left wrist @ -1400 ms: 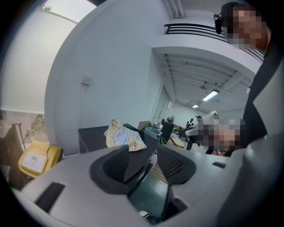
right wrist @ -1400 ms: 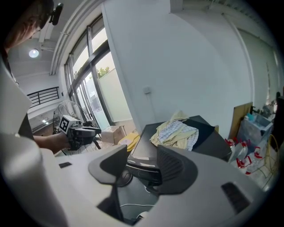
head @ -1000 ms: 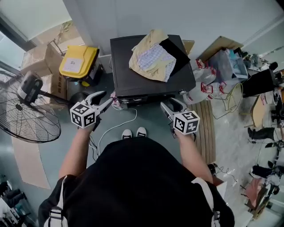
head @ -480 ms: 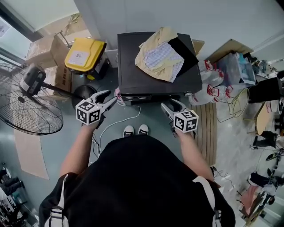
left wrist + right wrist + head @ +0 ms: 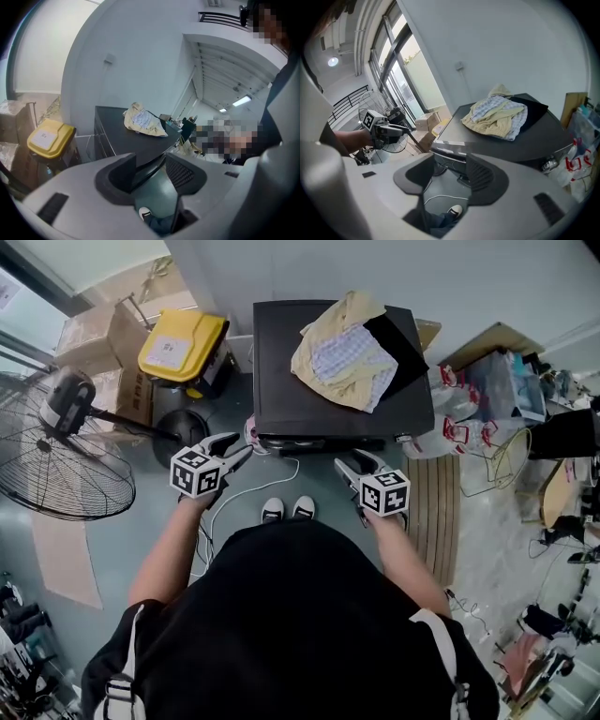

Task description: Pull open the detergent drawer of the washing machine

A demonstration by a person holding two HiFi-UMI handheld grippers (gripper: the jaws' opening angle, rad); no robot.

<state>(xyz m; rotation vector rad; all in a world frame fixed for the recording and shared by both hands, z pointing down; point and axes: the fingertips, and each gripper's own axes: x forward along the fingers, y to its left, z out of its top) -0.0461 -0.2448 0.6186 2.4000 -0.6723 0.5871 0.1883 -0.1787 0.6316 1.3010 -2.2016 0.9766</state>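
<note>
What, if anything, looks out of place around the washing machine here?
A crumpled heap of clothes lies on top of the washing machine, with one dark piece reaching its edge. A white cable trails loose across the floor in front. Nothing looks damaged.

Left gripper (image 5: 236, 452) and right gripper (image 5: 349, 468) held forward, jaws apart, both empty.
</note>
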